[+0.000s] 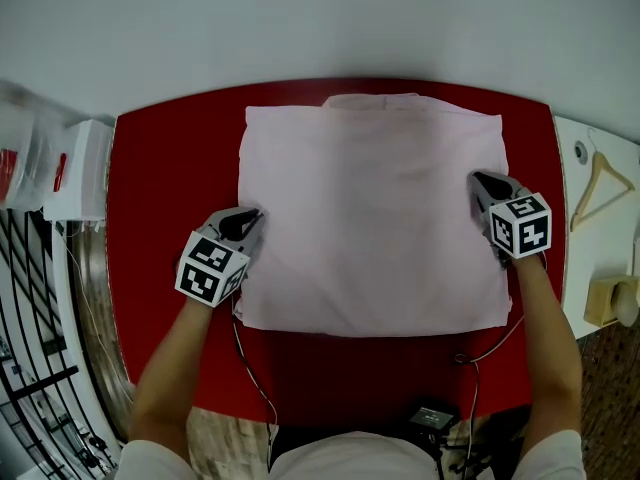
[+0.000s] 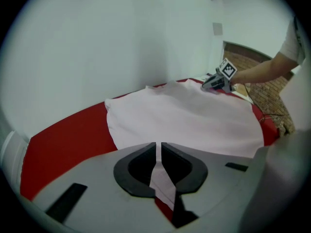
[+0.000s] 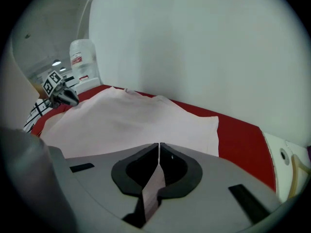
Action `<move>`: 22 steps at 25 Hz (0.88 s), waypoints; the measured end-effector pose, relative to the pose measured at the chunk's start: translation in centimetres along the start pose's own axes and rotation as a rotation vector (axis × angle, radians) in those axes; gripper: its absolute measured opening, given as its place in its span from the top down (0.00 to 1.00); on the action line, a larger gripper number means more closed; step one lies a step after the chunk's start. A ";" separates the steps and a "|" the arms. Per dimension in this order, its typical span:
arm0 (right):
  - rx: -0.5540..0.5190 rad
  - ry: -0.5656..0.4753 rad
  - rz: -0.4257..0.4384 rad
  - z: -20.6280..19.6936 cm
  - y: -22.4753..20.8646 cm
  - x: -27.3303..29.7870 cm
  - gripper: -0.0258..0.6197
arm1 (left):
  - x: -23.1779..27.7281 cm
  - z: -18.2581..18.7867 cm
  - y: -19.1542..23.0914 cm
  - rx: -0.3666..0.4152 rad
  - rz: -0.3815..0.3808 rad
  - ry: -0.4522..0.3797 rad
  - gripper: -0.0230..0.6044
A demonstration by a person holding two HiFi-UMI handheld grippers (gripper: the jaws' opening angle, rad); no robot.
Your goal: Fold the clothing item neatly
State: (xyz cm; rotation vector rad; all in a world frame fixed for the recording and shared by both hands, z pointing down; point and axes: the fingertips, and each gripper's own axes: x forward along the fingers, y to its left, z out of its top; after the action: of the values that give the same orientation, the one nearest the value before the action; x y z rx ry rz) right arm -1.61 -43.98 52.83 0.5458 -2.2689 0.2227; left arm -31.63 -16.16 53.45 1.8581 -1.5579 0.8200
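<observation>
Left claw (image 2: 159,148): jaws almost fully together, clamped on a thin strip of pale pink cloth that runs down between the pads. The strip belongs to the left side edge of the garment (image 1: 370,218), taken roughly midway along that edge.

Right claw (image 3: 159,148): jaws drawn together to a hairline, likewise clamped on a pinch of the same pink cloth. In the head view it sits on the garment's right side edge, about level with the middle and slightly farther from the person than the left claw. Each claw takes edge cloth only, and neither appears to hold anything else.

Garment: lies flat on the red table (image 1: 170,168) as a near-square panel, with a neckline or collar just showing at the far edge. No sleeves stick out at the sides, so they are judged to be tucked in already. The surface is smooth, with only slight rumpling by the right claw.

Progress, as a judgement: the garment is squared up and both side edges are secured, but no fold of the body is made yet. At least one fold, plus tidying of the edges, remains.

Surroundings: a wooden hanger (image 1: 605,183) lies on the white surface just beside the table's right end, well apart from the work.
</observation>
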 end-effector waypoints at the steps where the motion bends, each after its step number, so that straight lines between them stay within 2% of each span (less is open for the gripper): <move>1: -0.011 -0.013 0.007 0.4 0.9 -0.8 0.93 | -1.0 0.3 -0.5 -0.020 -0.001 -0.023 0.91; 4: -0.036 -0.006 0.057 -0.9 4.7 -3.6 0.93 | -3.7 -1.6 -3.5 -0.098 -0.027 -0.031 0.91; 7: -0.058 0.045 0.079 -4.5 8.1 -5.5 0.93 | -4.9 -6.1 -6.9 -0.140 -0.061 0.059 0.91; 9: -0.051 0.093 0.065 -7.2 8.7 -5.6 0.93 | -4.9 -8.8 -8.5 -0.155 -0.081 0.118 0.92; 11: -0.014 0.113 0.050 -9.0 8.2 -5.4 0.93 | -4.9 -10.4 -9.1 -0.163 -0.084 0.136 0.94; 16: 0.103 0.088 0.035 -9.4 6.3 -5.5 0.94 | -5.3 -11.5 -9.2 -0.154 -0.083 0.134 0.95; 19: 0.078 0.090 0.005 -9.1 6.4 -5.9 0.93 | -5.7 -11.1 -9.1 -0.148 -0.075 0.135 0.95; 22: 0.046 0.055 -0.016 -7.9 7.6 -8.4 0.93 | -7.1 -10.0 -9.9 -0.144 -0.076 0.102 0.95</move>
State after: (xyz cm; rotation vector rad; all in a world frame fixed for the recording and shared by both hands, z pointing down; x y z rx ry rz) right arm 5.27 -32.04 52.22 0.5751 -2.2102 0.2786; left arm -23.72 -2.57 54.11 1.7340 -1.4359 0.7372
